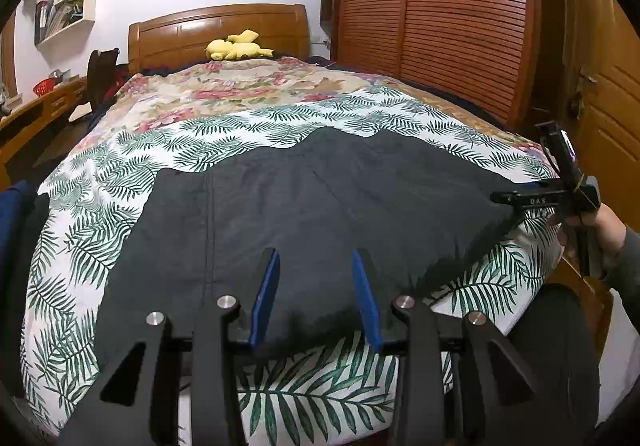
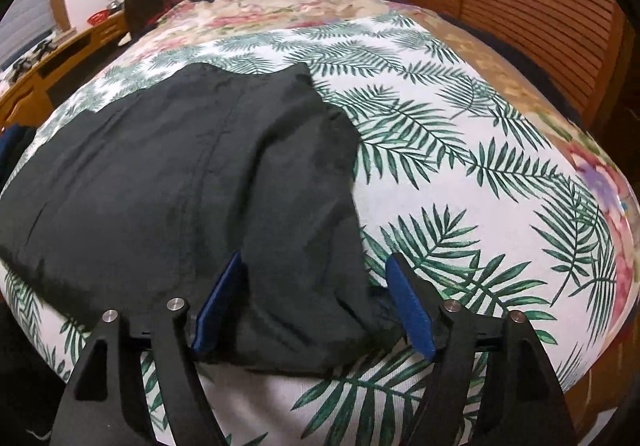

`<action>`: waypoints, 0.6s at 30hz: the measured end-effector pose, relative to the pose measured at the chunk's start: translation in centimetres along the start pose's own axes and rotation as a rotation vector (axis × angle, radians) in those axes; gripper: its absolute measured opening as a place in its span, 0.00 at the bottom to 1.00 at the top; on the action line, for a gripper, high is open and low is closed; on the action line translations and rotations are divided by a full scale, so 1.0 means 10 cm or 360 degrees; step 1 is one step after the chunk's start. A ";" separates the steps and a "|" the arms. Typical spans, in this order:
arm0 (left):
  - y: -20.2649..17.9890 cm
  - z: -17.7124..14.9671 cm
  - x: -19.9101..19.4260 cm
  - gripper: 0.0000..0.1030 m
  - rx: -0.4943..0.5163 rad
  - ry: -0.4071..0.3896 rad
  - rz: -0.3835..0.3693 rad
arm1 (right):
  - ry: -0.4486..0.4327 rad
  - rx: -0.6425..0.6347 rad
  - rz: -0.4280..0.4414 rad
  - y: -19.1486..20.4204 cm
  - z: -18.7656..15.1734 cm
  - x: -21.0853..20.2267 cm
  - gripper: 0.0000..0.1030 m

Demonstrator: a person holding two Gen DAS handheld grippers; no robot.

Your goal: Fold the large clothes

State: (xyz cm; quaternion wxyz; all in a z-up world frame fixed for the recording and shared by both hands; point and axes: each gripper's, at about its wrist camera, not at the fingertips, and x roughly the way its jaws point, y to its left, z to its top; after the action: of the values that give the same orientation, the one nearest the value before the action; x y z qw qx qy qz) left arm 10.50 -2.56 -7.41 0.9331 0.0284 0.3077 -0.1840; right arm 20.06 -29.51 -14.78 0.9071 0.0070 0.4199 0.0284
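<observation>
Two grippers are working at the near edge of a bed, both with jaws standing apart. One dark garment is lying spread across the leaf-print sheet, filling the middle of the left wrist view and the left half of the right wrist view. At lower centre, the left gripper is hovering open over the garment's near hem. In its own view the right gripper is straddling the garment's right corner at lower centre, gripping nothing. A yellow plush toy is lying by the headboard at upper centre.
</observation>
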 end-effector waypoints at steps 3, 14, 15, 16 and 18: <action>-0.02 0.00 -0.02 0.35 -0.0001 0.0002 -0.0010 | 0.0032 0.0064 0.0054 -0.06 -0.01 0.04 0.76; -0.07 -0.01 0.03 0.35 -0.0009 0.0027 -0.0014 | 0.0073 0.0164 0.0297 -0.11 -0.04 0.12 0.64; -0.08 -0.01 0.03 0.35 -0.0007 0.0029 -0.0013 | 0.0078 0.0166 0.0326 -0.10 -0.03 0.12 0.59; -0.09 0.00 0.03 0.35 -0.0007 0.0032 -0.0012 | 0.0084 0.0168 0.0373 -0.09 -0.01 0.13 0.45; -0.10 0.00 0.03 0.35 -0.0006 0.0039 -0.0011 | 0.0084 0.0164 0.0412 -0.05 0.02 0.11 0.26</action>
State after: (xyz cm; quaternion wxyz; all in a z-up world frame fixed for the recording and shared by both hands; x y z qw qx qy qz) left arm 10.40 -3.58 -7.56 0.9287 0.0279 0.3196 -0.1863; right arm 20.93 -29.96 -15.55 0.8830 0.1068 0.4400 0.1237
